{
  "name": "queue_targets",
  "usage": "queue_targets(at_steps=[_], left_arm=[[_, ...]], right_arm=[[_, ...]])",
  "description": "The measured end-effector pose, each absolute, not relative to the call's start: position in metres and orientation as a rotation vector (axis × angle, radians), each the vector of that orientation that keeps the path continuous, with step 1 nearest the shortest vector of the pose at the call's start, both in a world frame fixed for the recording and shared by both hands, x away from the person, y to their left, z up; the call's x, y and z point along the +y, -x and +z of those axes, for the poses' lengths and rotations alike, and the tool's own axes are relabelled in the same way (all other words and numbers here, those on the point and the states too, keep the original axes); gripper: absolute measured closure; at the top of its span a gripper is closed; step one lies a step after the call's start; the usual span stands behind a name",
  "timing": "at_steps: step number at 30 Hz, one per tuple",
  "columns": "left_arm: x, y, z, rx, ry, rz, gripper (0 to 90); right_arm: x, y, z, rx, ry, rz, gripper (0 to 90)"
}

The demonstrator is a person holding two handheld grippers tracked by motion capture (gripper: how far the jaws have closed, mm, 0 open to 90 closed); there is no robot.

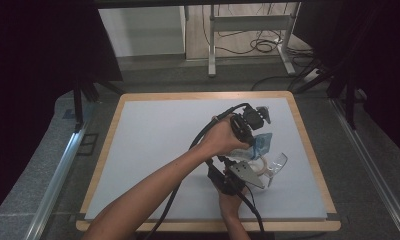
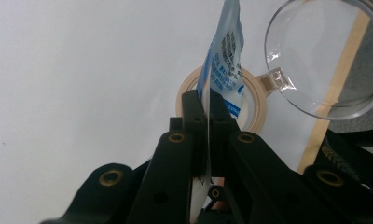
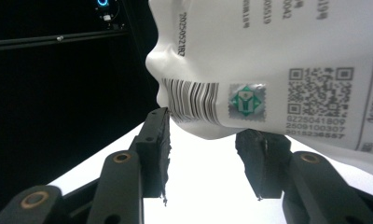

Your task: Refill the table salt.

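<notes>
A blue-and-white printed pouch [image 1: 262,144] hangs upright above the white mat, right of centre. My left gripper [image 1: 253,131] comes from above and is shut on the pouch's top edge [image 2: 226,51]; its jaws [image 2: 206,100] pinch the thin seam. My right gripper [image 1: 248,167], with its grey plate on top, points up from below. In the right gripper view the pouch's [image 3: 278,56] lower corner with its barcode sits between the right gripper's [image 3: 206,123] spread jaws, which do not squeeze it. The left arm crosses over the right hand.
A roll of beige tape [image 2: 254,107] lies flat under the pouch, and a clear plastic cup [image 2: 324,51] lies on its side beside it. The white mat [image 1: 163,150] has a wooden rim [image 1: 308,150]. Dark curtains and a desk frame stand beyond the table.
</notes>
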State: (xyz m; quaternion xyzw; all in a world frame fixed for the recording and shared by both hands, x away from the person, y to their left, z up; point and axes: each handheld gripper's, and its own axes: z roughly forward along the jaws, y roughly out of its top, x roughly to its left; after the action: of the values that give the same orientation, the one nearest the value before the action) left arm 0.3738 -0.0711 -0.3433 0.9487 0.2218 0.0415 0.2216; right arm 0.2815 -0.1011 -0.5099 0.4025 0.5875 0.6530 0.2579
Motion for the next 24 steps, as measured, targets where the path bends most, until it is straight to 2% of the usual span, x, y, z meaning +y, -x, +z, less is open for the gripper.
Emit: queue_targets(at_steps=[24], left_arm=[[-0.022, -0.371, -0.342, 0.638, -2.459, 0.055, 89.8]], right_arm=[[-0.095, -0.276, -0.514, 1.667, -1.060, 1.730, 49.6]])
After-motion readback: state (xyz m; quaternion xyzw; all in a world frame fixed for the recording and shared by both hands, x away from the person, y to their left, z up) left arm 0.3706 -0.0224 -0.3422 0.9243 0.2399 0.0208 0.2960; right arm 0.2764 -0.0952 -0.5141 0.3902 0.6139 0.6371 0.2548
